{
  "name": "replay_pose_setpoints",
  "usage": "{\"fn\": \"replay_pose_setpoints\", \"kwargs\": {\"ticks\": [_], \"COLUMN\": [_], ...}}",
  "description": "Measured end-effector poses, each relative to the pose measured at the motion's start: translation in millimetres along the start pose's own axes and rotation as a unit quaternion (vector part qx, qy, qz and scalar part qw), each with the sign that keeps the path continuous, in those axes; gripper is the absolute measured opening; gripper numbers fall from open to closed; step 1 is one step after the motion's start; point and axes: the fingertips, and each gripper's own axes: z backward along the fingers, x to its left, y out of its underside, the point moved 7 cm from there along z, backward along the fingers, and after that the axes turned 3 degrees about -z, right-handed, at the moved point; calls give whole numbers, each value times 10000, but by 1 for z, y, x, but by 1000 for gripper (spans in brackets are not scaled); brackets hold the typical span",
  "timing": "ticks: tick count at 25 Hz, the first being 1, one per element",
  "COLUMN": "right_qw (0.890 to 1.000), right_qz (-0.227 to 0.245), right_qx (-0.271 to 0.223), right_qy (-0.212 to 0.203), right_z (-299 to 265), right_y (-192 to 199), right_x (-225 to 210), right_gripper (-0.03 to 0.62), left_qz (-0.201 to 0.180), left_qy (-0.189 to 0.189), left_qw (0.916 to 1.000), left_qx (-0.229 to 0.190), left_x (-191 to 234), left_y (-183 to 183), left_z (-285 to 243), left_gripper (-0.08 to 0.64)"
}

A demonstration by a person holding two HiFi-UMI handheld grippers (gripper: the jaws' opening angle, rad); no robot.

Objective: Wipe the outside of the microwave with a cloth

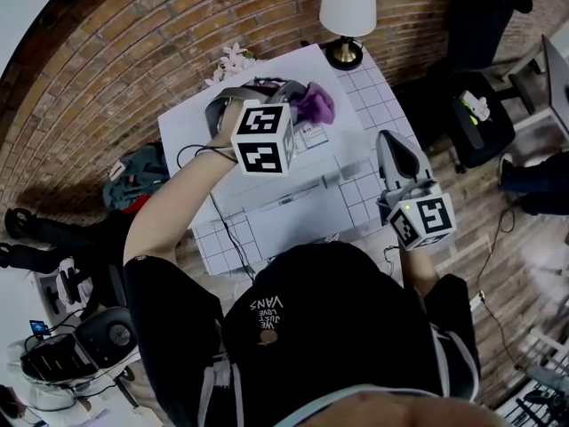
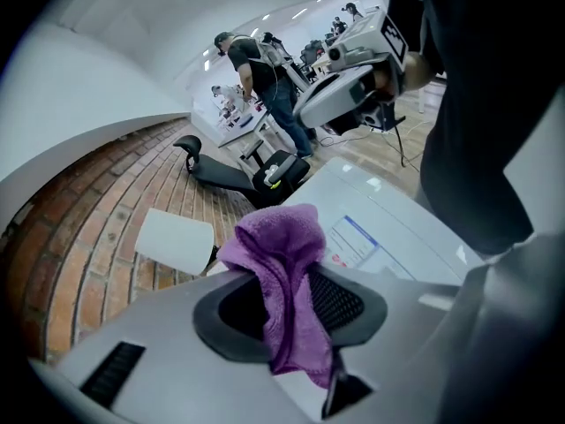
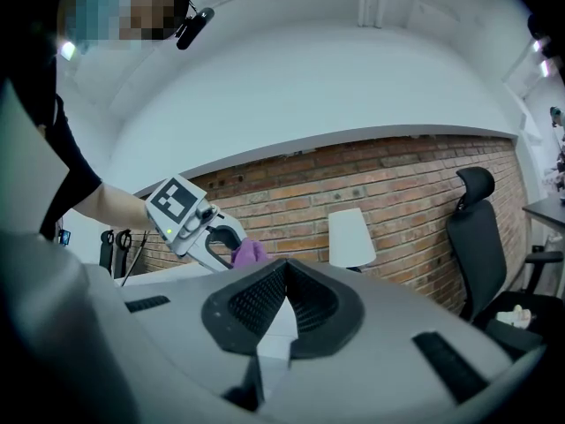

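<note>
Left gripper (image 2: 284,291): shut tight on the cloth (image 2: 281,237); the cloth sits between the 2 jaws, with a bunch poking out past the tips and a tail hanging down
Right gripper (image 3: 286,276): its 2 jaws are pressed together with nothing in them; it is held out to the right of the microwave (image 1: 267,145), apart from it
Cloth: purple and fuzzy; I think it is soft, light and floppy, so it will fold and bend flat on the box; it will not break
Where to hold: the pinch in the middle looks good to me; the bunch at the tips is the part to rub with; a pinch at only 1 corner could let it slip out
Where the cloth is: up over the far part of the microwave top, near the sticker (image 2: 353,241); I cannot tell if it touches
Microwave: a white box on the table (image 1: 212,243); its top looks smooth and shiny, so I think the cloth will slide on it with ease; it looks heavy enough to stay put under a soft push
Job: my guess is that the top is the part being wiped; I cannot tell if the sides and front are done
Watch out: the hard jaws could scratch the box if they press past the cloth
Around: a lamp (image 1: 347,7) stands just behind the microwave; a brick wall (image 3: 415,179) is behind that; a black chair (image 3: 477,228) is off to the side
</note>
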Motion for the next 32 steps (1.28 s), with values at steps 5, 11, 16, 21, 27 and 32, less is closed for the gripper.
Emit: {"fn": "replay_pose_setpoints", "kwargs": {"ticks": [5, 11, 16, 21, 27, 32], "right_qw": [9999, 9991, 9989, 9989, 9995, 9997], "right_qz": [-43, 21, 25, 31, 31, 35], "right_qx": [-56, -48, -43, -70, -155, -226], "right_qy": [-128, -412, -466, -459, -279, -2], "right_z": [-17, -36, -47, -49, -40, -24], "right_y": [1, 3, 5, 7, 4, -2], "right_x": [28, 79, 113, 131, 121, 85], "right_gripper": [-3, -3, -3, -3, -3, -3], "left_qz": [227, 775, 1052, 1056, 980, 662], "left_qy": [-155, -368, -484, -292, -65, -4], "left_qw": [9991, 9936, 9888, 9896, 9921, 9957], "left_qx": [317, 736, 945, 928, 777, 652], "left_x": [-51, -117, -166, -205, -208, -180], "left_y": [55, 121, 155, 160, 150, 122], "left_z": [54, 131, 181, 198, 178, 147], "left_gripper": [133, 133, 133, 133, 133, 133]}}
